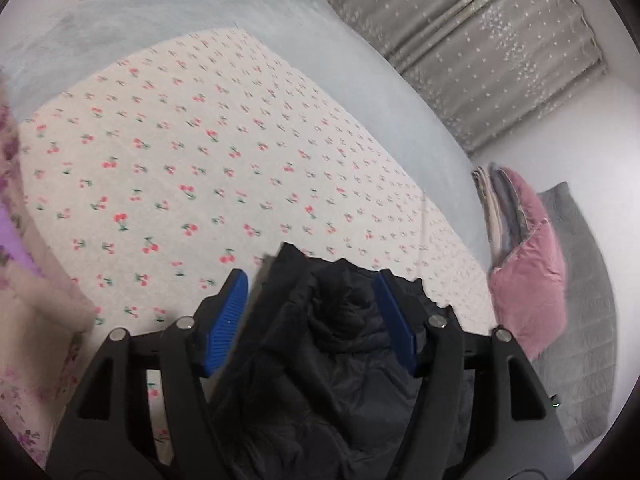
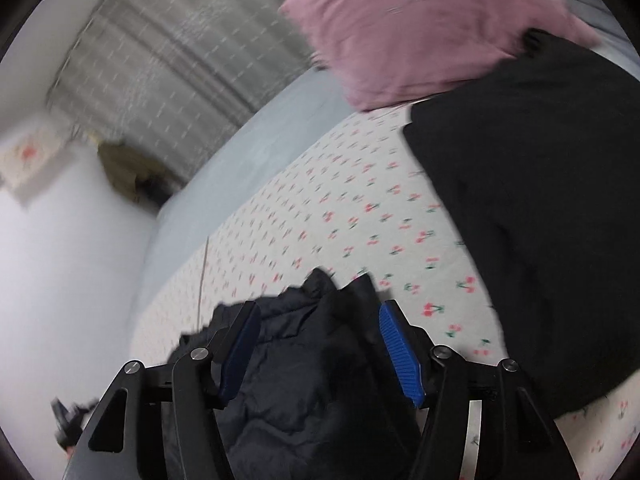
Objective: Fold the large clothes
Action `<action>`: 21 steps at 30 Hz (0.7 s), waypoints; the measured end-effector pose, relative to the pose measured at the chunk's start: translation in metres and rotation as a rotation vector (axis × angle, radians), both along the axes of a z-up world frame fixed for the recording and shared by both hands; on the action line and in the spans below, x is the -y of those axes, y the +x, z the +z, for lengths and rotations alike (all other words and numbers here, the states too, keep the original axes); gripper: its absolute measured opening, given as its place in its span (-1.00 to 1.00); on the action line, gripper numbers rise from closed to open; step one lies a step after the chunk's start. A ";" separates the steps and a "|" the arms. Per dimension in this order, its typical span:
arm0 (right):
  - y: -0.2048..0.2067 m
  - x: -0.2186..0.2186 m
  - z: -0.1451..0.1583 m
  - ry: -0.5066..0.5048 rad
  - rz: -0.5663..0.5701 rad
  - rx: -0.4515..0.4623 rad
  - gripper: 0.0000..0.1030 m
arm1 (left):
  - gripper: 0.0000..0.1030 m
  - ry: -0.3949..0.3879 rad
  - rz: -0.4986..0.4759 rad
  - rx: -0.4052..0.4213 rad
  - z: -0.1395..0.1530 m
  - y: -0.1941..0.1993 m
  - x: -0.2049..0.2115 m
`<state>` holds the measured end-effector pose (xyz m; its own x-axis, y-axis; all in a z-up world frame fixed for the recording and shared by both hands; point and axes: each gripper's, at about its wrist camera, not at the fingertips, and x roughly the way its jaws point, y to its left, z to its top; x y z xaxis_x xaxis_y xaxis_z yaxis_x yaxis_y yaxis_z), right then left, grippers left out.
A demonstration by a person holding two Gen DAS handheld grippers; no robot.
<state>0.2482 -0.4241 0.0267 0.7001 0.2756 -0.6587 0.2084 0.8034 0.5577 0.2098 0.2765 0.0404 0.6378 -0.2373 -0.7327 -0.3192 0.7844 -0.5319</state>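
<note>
Two grippers are in play, each with its two blue pads standing apart: the left gripper (image 1: pixel 310 284) straddles a bunched fold of the black padded garment (image 1: pixel 332 360) without pressing it, and the right gripper (image 2: pixel 318 316) likewise has crumpled black fabric (image 2: pixel 304 360) loose between its spread fingers. The garment lies at the near edge of the one cherry-print sheet (image 1: pixel 200 160), which spreads out bare beyond the left gripper, while in the right view a second, broad dark cloth (image 2: pixel 540 220) covers the sheet's right part. Farther off lie one pink pillow (image 2: pixel 420 28), the pale blue bedding (image 1: pixel 380 100) along the sheet's far edge, and the grey curtain (image 1: pixel 480 40).
</note>
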 end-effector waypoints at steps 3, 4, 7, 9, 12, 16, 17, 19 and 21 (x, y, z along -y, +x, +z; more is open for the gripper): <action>0.020 -0.027 -0.007 -0.129 0.086 -0.026 0.22 | 0.36 0.086 -0.140 -0.074 -0.021 0.013 0.025; 0.028 -0.037 -0.012 -0.198 0.099 -0.049 0.22 | 0.36 0.106 -0.143 -0.114 -0.033 0.020 0.030; 0.041 -0.052 -0.032 -0.287 0.104 -0.111 -0.27 | 0.35 0.147 -0.126 -0.181 -0.058 0.037 0.036; 0.044 -0.056 -0.037 -0.305 0.092 -0.130 -0.62 | -0.02 0.206 -0.142 -0.180 -0.062 0.046 0.045; 0.041 -0.053 -0.032 -0.300 0.075 -0.088 -0.87 | -0.77 0.251 -0.107 -0.157 -0.051 0.052 0.052; 0.040 -0.053 -0.004 -0.321 0.023 0.007 -0.91 | -0.82 0.333 -0.092 -0.028 -0.009 0.055 0.068; 0.038 -0.055 0.002 -0.335 0.015 0.019 -0.91 | -0.82 0.344 -0.090 -0.005 -0.002 0.057 0.071; 0.039 -0.060 0.014 -0.381 -0.019 0.056 -0.91 | -0.82 0.373 -0.072 0.027 0.007 0.069 0.076; 0.044 -0.061 0.018 -0.414 -0.052 0.082 -0.91 | -0.82 0.422 -0.056 0.019 0.003 0.084 0.081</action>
<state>0.2920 -0.3627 0.0451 0.7610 -0.0376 -0.6477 0.2227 0.9528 0.2063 0.2934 0.1955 0.0433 0.6470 0.0461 -0.7611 -0.2627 0.9505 -0.1658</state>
